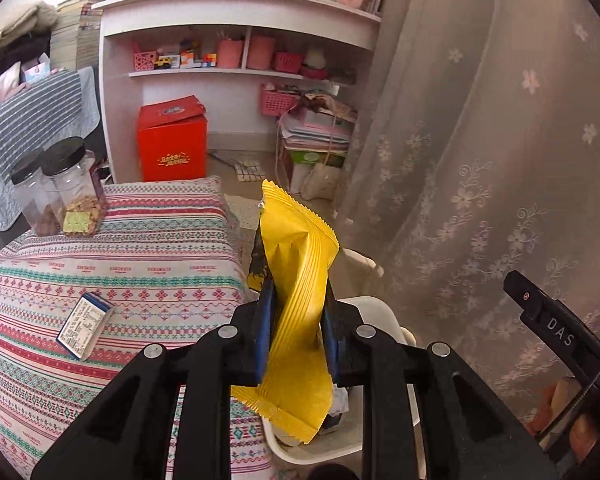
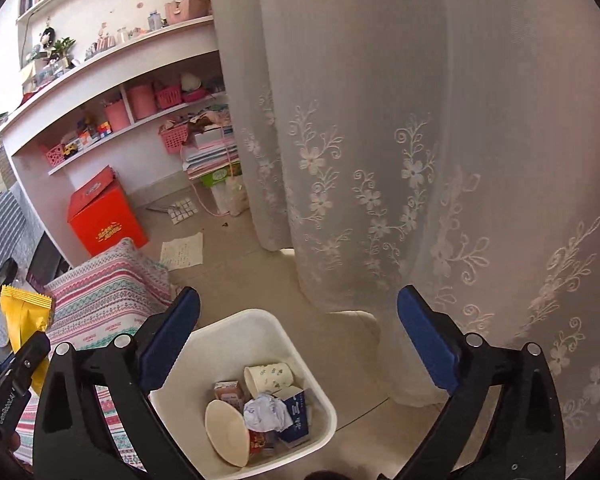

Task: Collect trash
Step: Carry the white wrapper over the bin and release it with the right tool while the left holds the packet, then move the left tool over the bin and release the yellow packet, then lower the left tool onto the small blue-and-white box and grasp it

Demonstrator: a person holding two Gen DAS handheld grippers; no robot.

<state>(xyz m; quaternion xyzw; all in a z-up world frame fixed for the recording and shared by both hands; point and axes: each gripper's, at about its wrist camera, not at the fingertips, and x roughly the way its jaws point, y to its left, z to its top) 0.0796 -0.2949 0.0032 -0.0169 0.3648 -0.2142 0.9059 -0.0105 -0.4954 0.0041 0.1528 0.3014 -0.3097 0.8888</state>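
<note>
My left gripper is shut on a yellow snack wrapper, which stands up between the blue pads and hangs down over the edge of the patterned table. The same yellow snack wrapper shows at the left edge of the right wrist view. My right gripper is open wide, nothing between its fingers, above a white trash bin on the floor. The bin holds paper cups, a crumpled paper ball and small cartons. In the left wrist view, part of the white trash bin shows behind the wrapper.
Two black-lidded plastic jars and a small blue-and-white carton sit on the patterned tablecloth. A lace curtain hangs right of the bin. A red box and a white shelf unit stand behind.
</note>
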